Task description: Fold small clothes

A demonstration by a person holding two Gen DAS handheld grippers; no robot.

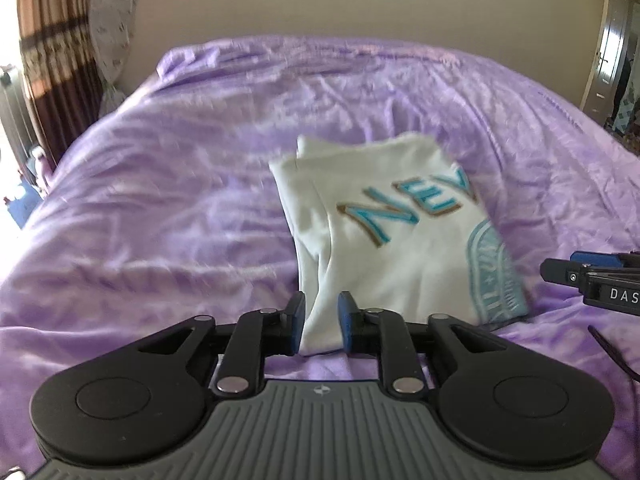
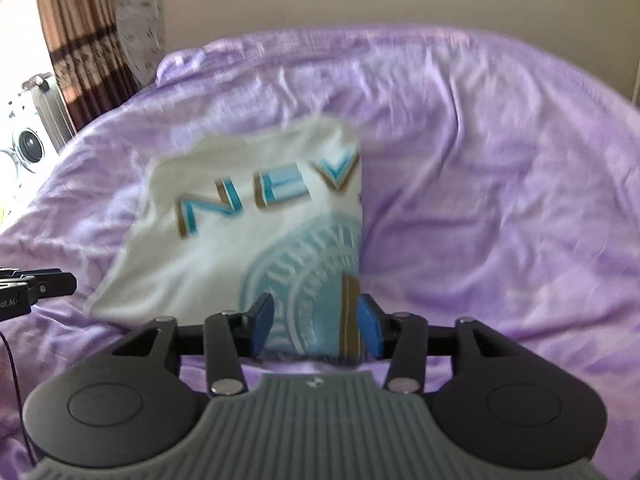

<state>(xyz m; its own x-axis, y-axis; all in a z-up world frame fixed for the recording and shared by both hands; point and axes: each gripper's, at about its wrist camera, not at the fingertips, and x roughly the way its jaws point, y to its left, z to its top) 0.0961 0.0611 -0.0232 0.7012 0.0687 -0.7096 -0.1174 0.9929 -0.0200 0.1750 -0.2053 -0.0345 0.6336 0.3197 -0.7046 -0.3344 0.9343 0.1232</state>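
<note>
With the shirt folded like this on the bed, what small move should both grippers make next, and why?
Probably draw both back from the white shirt. It already lies as a compact folded rectangle on the purple bedcover. The left gripper and the right gripper have their jaws apart around its near edge, with no pad visibly pressing the cloth.

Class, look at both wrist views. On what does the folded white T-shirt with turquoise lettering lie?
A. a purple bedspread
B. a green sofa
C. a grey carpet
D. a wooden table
A: the folded white T-shirt with turquoise lettering lies on the wrinkled purple bedspread, which surrounds it in both views.
</note>
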